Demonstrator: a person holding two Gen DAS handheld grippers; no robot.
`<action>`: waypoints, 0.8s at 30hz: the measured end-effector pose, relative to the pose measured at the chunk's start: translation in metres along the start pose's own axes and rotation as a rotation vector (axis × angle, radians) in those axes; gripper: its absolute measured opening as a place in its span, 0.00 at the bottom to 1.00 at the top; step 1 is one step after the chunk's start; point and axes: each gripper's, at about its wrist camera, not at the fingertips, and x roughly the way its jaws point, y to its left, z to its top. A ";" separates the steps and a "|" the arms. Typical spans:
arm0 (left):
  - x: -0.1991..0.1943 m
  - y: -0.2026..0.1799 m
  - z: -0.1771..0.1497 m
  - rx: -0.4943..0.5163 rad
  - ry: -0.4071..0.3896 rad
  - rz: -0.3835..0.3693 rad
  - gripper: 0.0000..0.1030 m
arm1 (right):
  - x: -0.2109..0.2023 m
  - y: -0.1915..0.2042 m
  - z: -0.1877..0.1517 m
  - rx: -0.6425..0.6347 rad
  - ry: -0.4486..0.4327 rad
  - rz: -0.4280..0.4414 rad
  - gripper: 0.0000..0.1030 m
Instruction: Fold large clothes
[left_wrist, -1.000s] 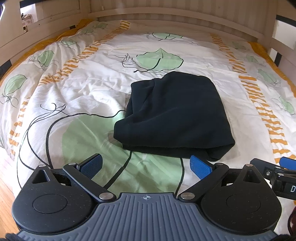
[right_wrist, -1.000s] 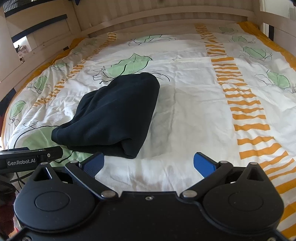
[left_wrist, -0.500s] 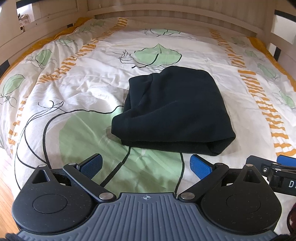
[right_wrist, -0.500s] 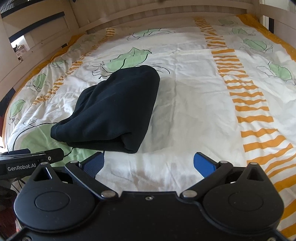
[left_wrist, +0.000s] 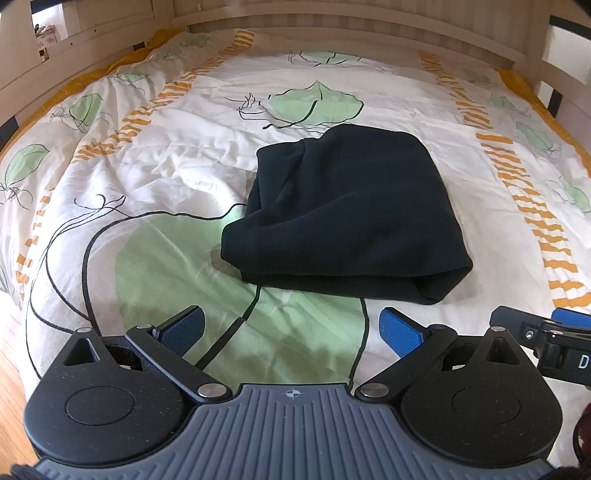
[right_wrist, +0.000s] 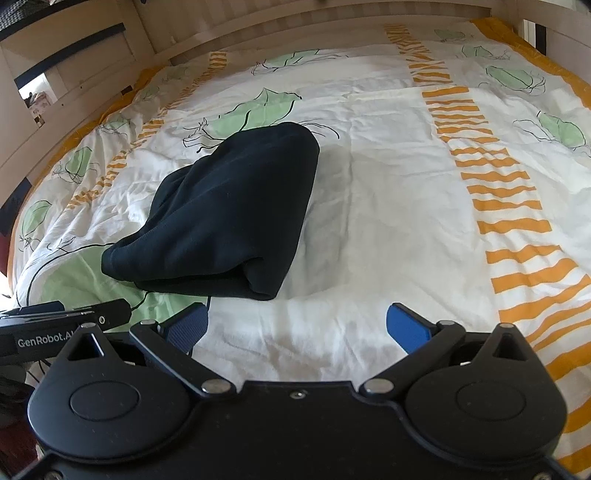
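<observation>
Lying folded on the bed, the dark garment (left_wrist: 347, 218) sits in the middle of the left wrist view, a compact bundle with its thick rolled edge turned toward the bottom of the frame. In the right wrist view the same bundle lies left of centre, its layered fold end facing the lower middle of the picture.

Under it spreads a white duvet (left_wrist: 177, 155) printed with green leaves and broken orange stripes; a big green leaf shape fills the lower middle of the left view, partly covered by the garment's near corner. A pale wooden bed frame (left_wrist: 332, 26) runs along the top of both views, and a strip of wooden floor (left_wrist: 11, 354) shows at the lower left edge of the left view.

The left gripper (left_wrist: 291, 330) hangs low in its frame with its blue pads (left_wrist: 184, 328) spread wide apart, nothing between them, short of the garment's near edge. The right gripper (right_wrist: 299, 326) is just as wide open and empty, its pads over bare white duvet just below and right of the bundle. Each tool's body pokes into the other's view at the lower side edge.
</observation>
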 end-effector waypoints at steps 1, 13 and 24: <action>0.000 0.000 0.000 -0.001 0.000 -0.001 0.99 | 0.000 0.000 0.000 0.000 0.000 0.000 1.00; 0.003 0.003 0.000 -0.017 0.010 -0.006 0.99 | 0.003 0.004 0.001 -0.004 0.014 0.006 1.00; 0.006 0.003 0.000 -0.017 0.023 -0.014 0.99 | 0.006 0.003 0.001 0.006 0.030 0.014 1.00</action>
